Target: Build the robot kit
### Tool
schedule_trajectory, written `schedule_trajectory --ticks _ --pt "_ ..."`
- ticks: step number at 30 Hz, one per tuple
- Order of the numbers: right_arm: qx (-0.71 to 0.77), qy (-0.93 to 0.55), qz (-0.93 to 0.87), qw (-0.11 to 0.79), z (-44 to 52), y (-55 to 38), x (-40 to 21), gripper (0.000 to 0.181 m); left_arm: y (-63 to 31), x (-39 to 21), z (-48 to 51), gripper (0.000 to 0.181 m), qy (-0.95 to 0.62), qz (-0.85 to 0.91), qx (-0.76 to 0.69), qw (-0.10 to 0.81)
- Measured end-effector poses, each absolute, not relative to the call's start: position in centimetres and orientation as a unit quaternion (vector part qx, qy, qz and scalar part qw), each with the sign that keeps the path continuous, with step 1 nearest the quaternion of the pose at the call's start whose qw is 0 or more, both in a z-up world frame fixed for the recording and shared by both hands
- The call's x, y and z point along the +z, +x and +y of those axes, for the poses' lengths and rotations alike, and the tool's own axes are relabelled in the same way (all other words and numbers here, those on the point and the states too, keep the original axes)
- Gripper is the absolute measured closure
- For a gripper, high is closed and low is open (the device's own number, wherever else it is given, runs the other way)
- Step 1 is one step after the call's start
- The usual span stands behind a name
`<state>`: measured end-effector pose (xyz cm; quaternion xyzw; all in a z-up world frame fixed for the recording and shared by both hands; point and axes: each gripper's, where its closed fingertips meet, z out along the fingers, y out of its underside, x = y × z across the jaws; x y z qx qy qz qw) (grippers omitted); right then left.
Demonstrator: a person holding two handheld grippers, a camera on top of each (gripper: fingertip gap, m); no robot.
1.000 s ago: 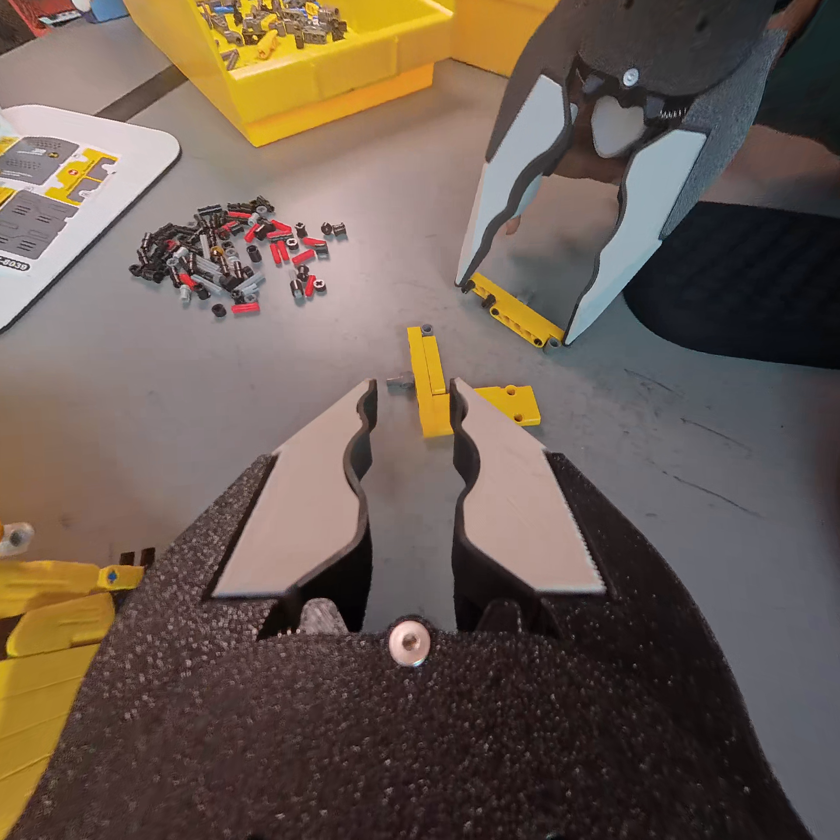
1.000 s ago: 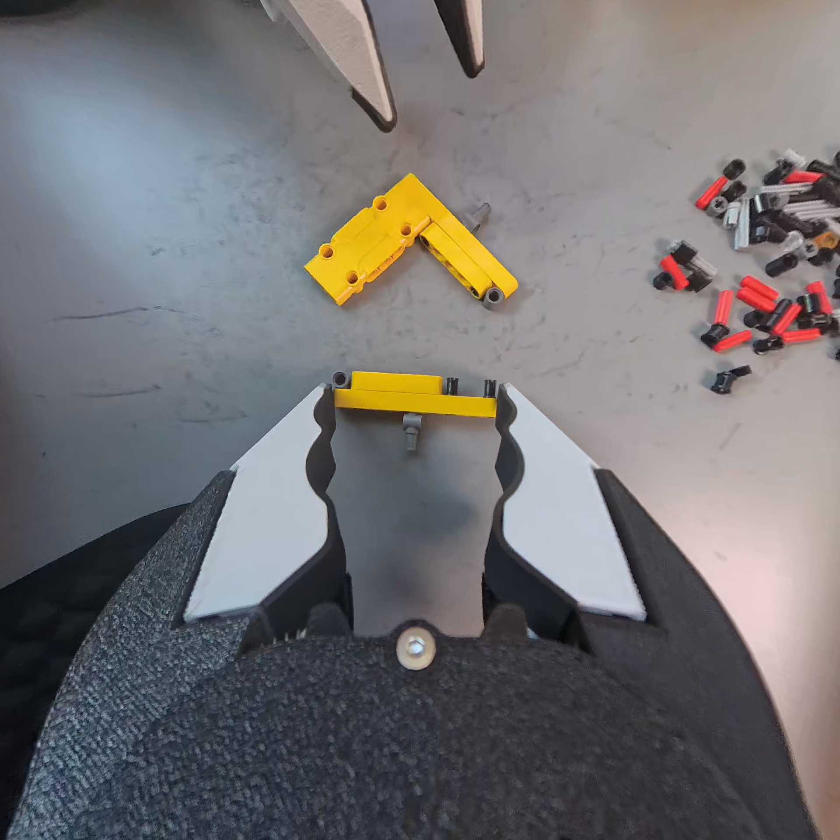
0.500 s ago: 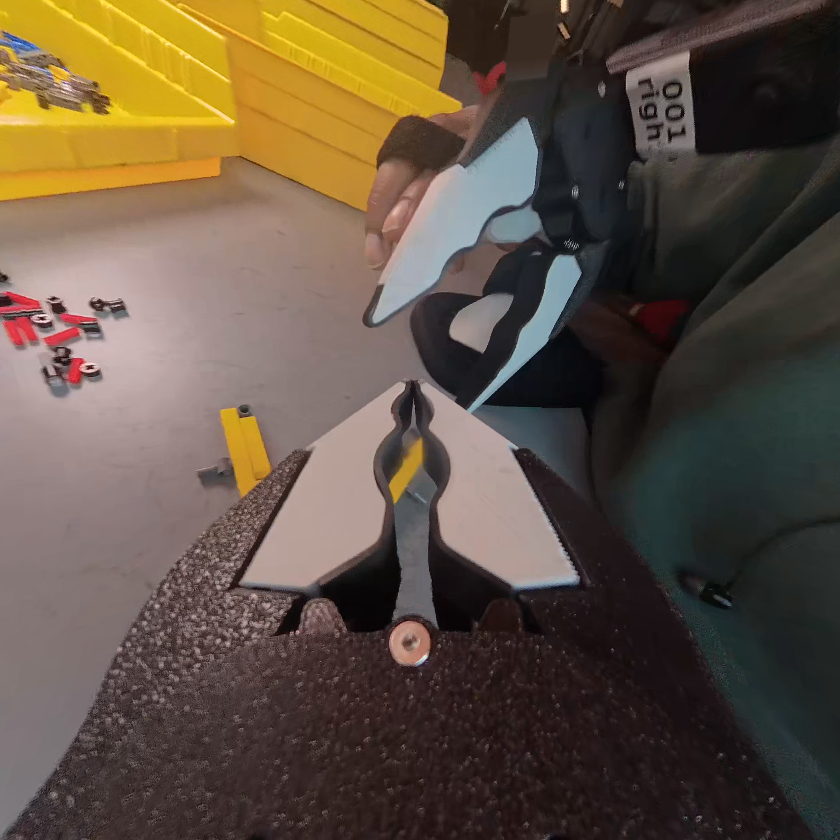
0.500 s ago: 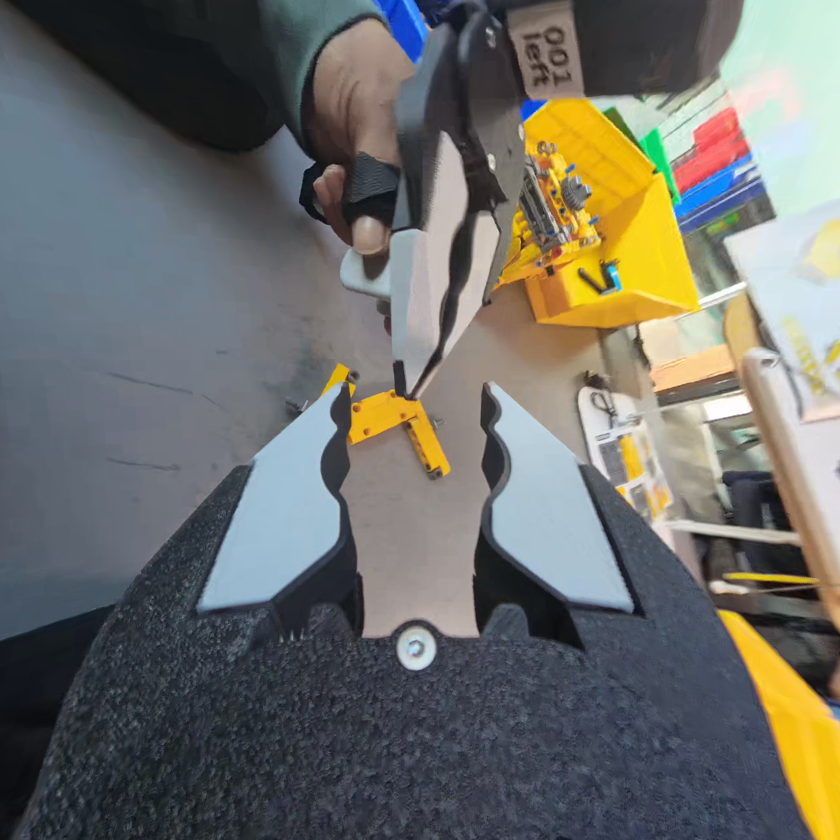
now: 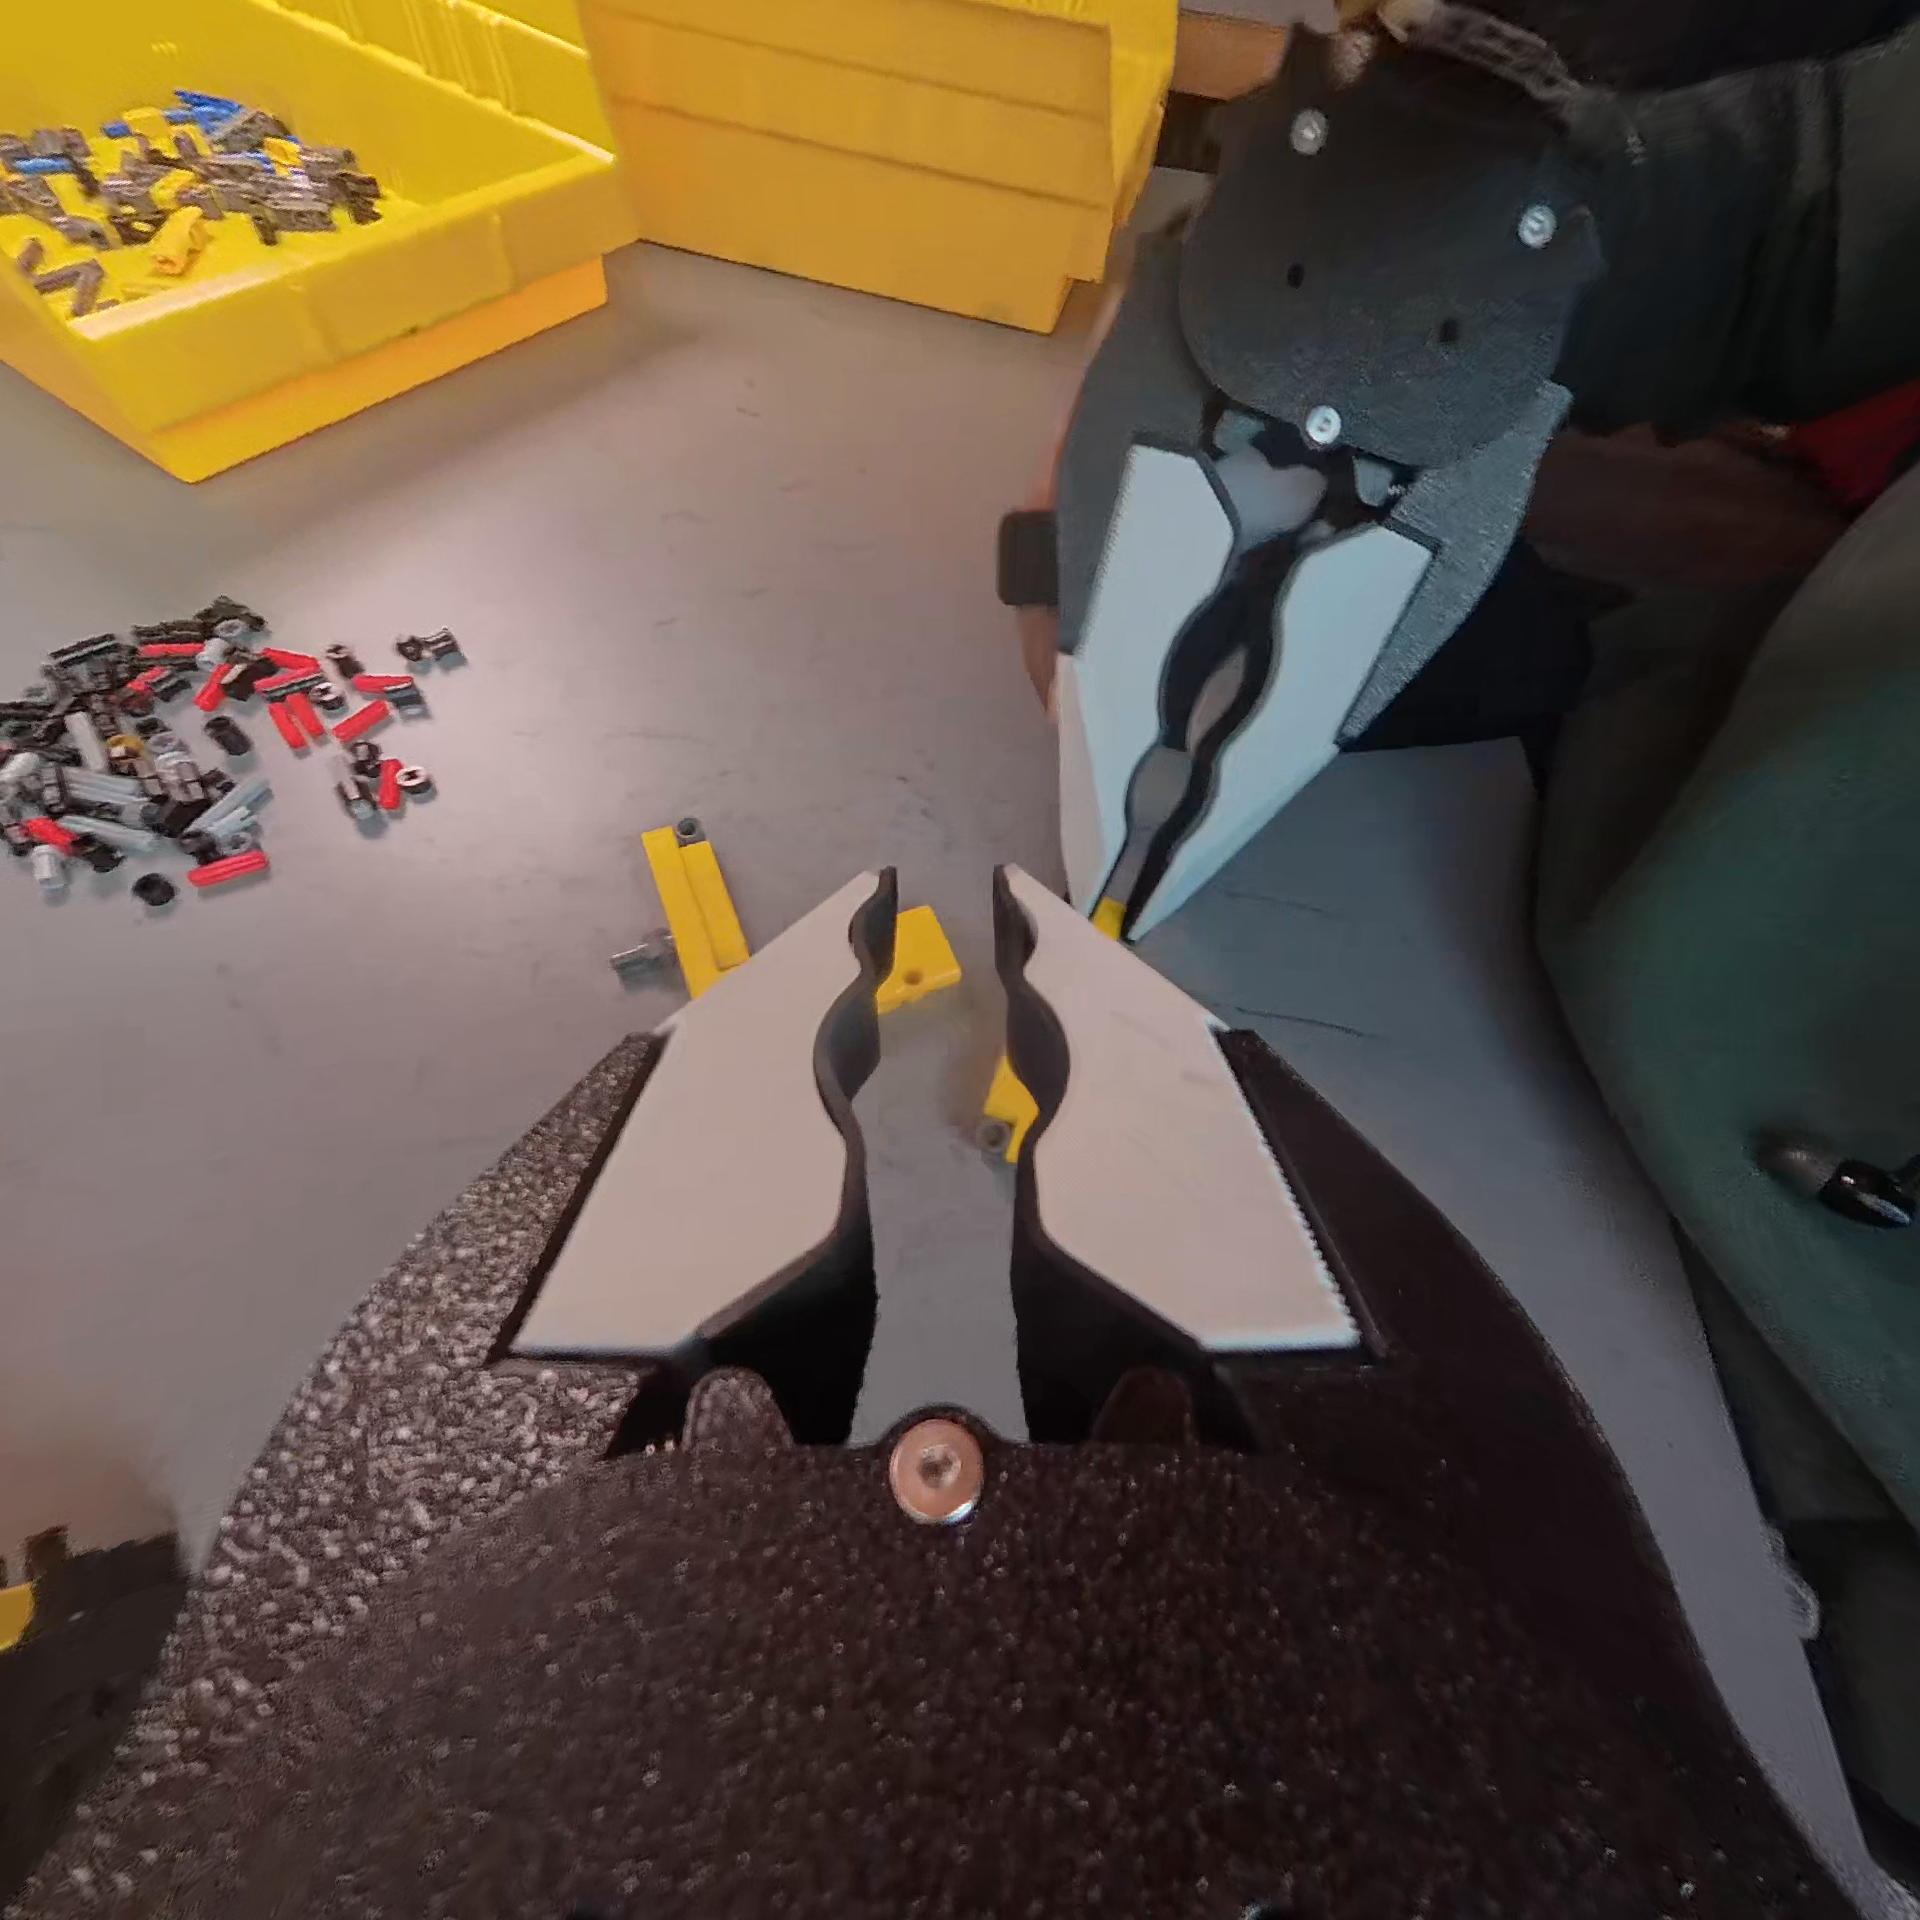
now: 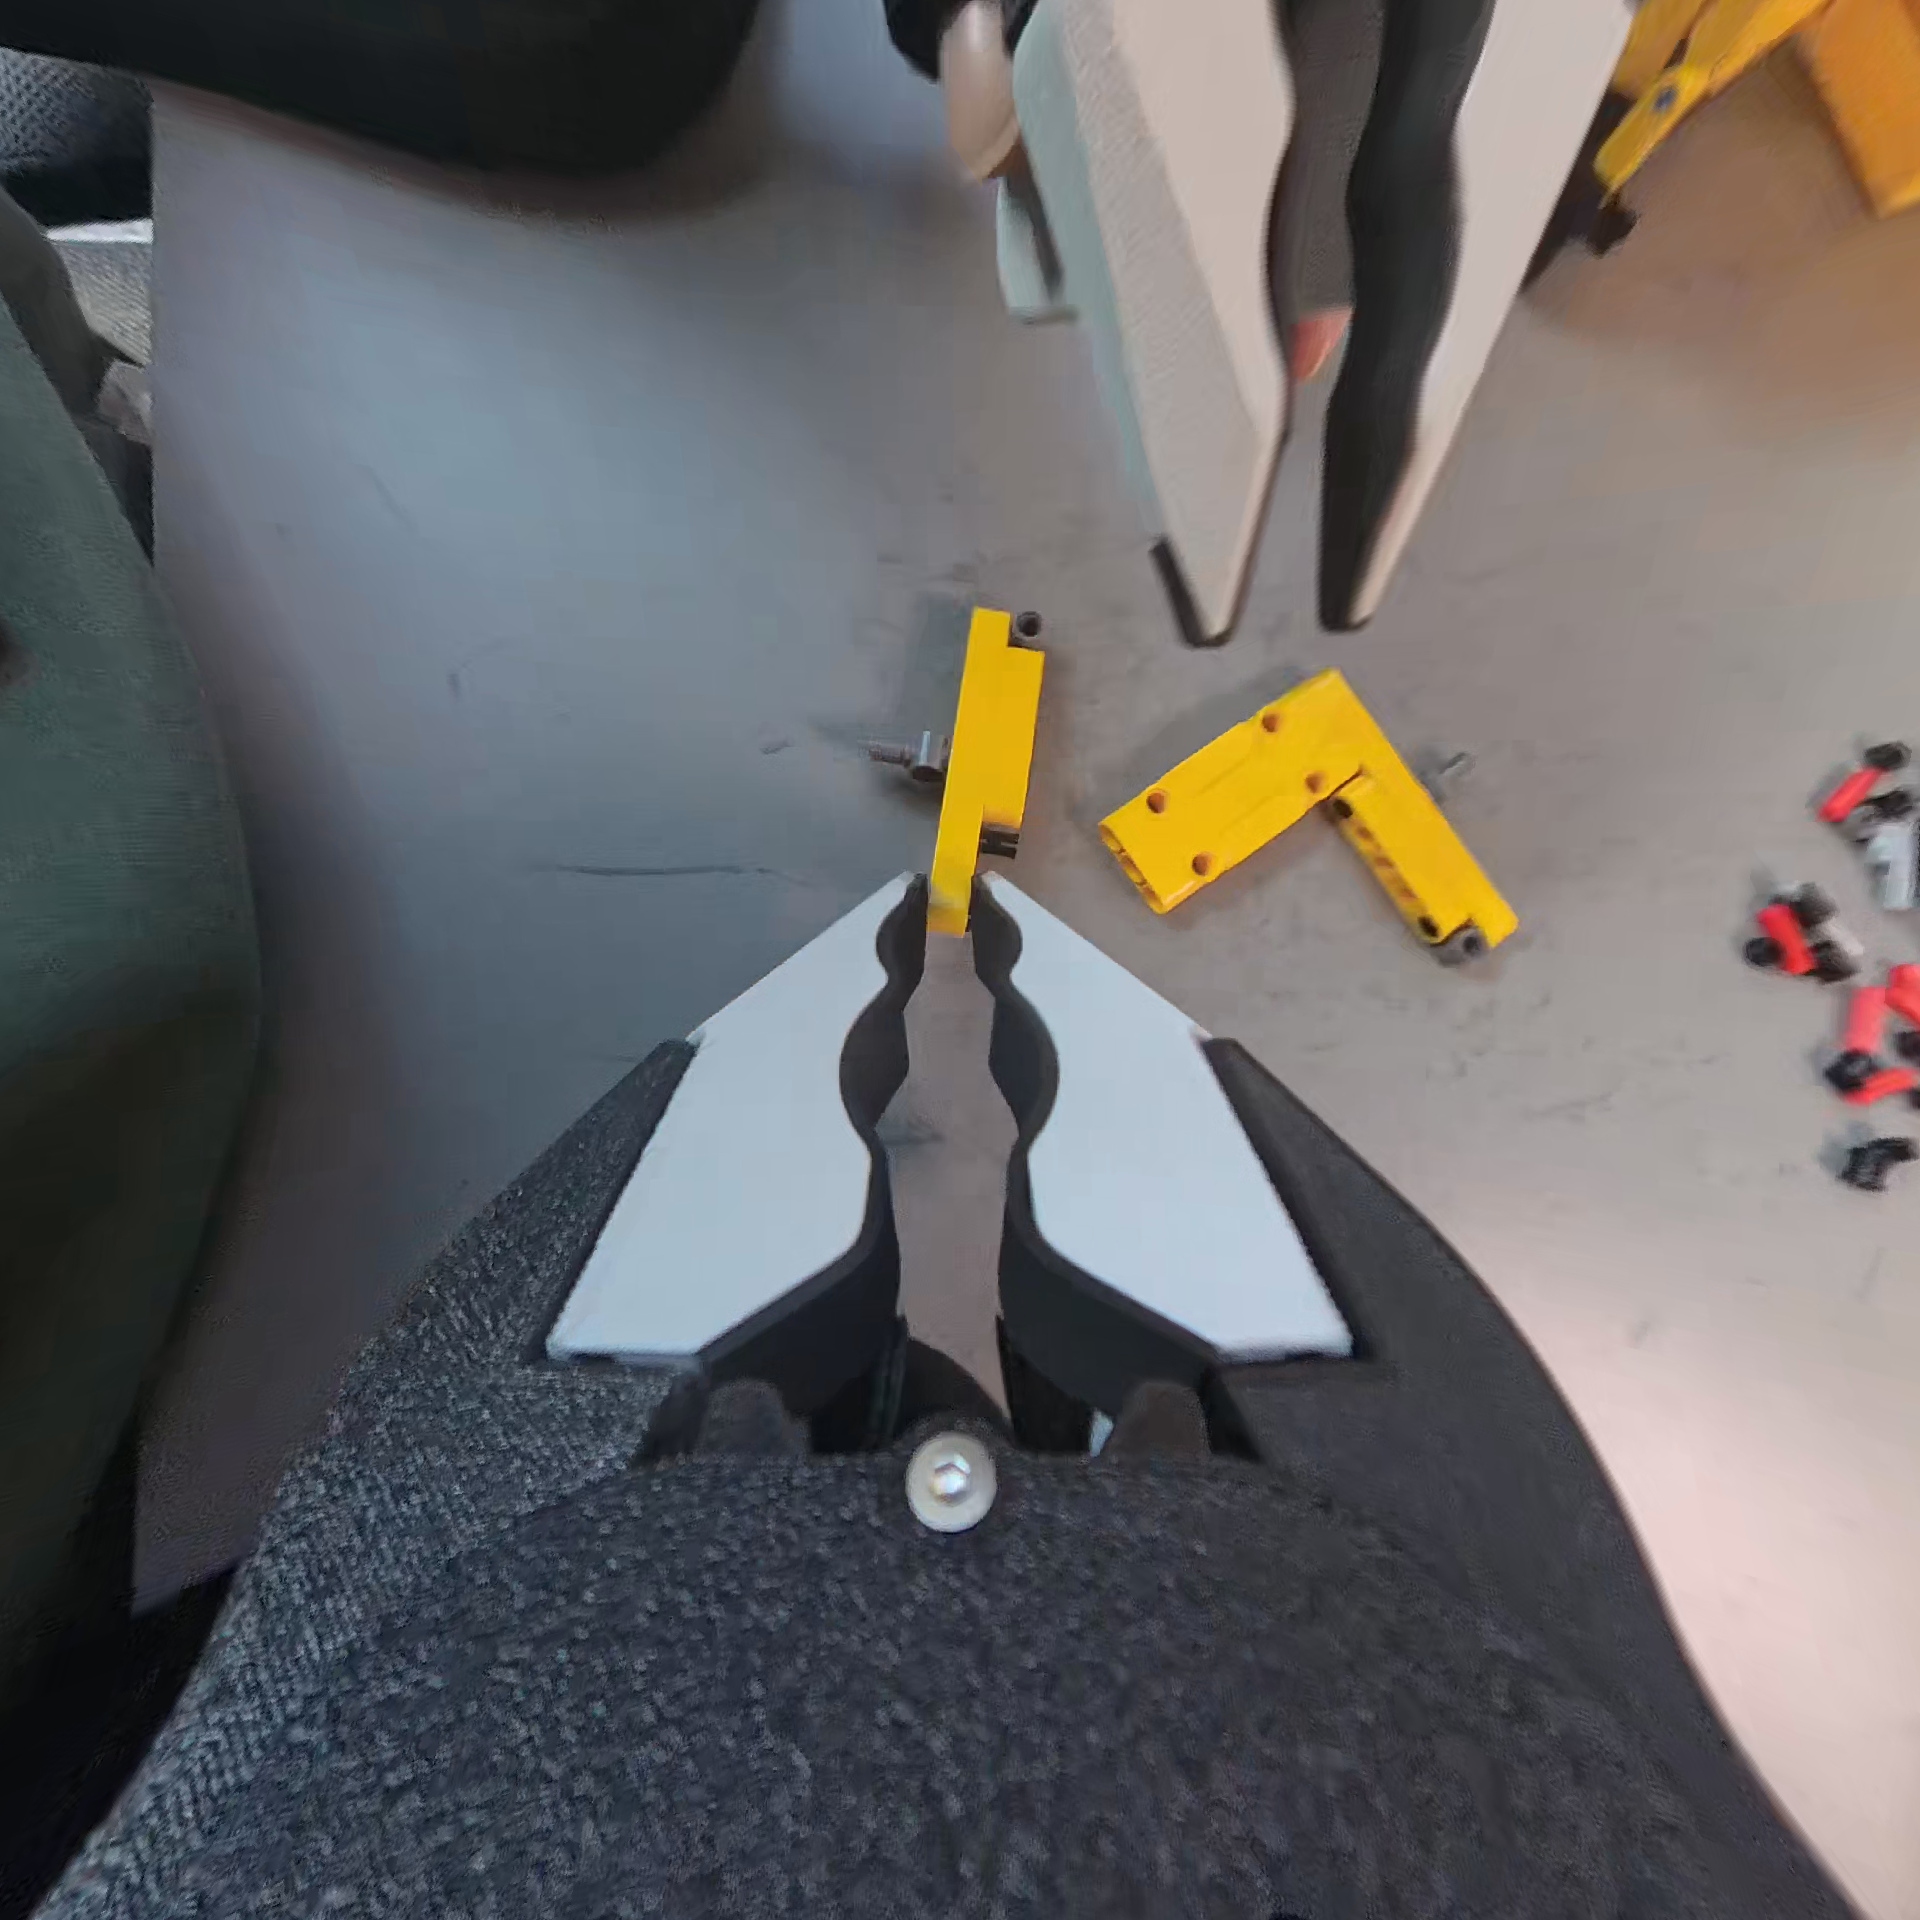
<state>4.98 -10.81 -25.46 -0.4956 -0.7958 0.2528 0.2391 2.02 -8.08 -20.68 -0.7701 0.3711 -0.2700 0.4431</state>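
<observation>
My right gripper point(image 6: 948, 902) is shut on the near end of a straight yellow beam point(image 6: 987, 748) that points away from it, low over the grey table point(image 6: 520, 623). The beam has a grey pin at its side. A yellow L-shaped piece point(image 6: 1299, 790) lies flat just right of the beam. My left gripper point(image 5: 940, 883) is open and empty, hovering over the L-shaped piece point(image 5: 698, 904). In the left wrist view the right gripper point(image 5: 1117, 920) comes in from the upper right, and the beam point(image 5: 1006, 1096) runs behind my right finger. The left gripper point(image 6: 1273, 623) also shows at the top of the right wrist view.
A pile of small red, black and grey pins point(image 5: 187, 748) lies to the left, and also shows in the right wrist view point(image 6: 1860, 987). Yellow bins point(image 5: 312, 312) stand at the back, one holding several small parts. A person's dark green clothing point(image 5: 1766, 935) borders the table on the right. Tip to tip, the grippers are about 6 centimeters apart. About 6 centimeters separates my left fingertips from the yellow L-shaped piece point(image 6: 1299, 790).
My left gripper, shut on a yellow piece half a second ago, has opened and hangs over the L-shaped piece. My right gripper has closed on the beam's end.
</observation>
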Motion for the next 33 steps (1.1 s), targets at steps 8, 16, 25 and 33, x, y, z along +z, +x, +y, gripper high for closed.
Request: schedule_trajectory --ticks 8,16,25,33 --pt "0.074 -0.133 -0.875 0.459 -10.1 4.5 -19.3 0.174 4.7 -21.2 -10.9 0.16 -0.748 0.42 -0.339 0.385" --pt "0.061 -0.028 -0.829 0.555 -11.2 3.7 -15.9 0.174 4.7 -19.3 -10.7 0.175 -0.712 0.438 -0.315 0.45" --pt "0.516 -0.308 -0.619 0.506 -10.5 3.3 -8.8 0.159 4.5 -12.2 -10.4 0.175 -0.59 0.42 -0.278 0.631" --pt "0.62 -0.306 -0.576 0.436 -12.9 2.4 -8.1 0.168 5.2 -10.0 -10.9 0.175 -0.546 0.408 -0.291 0.671"
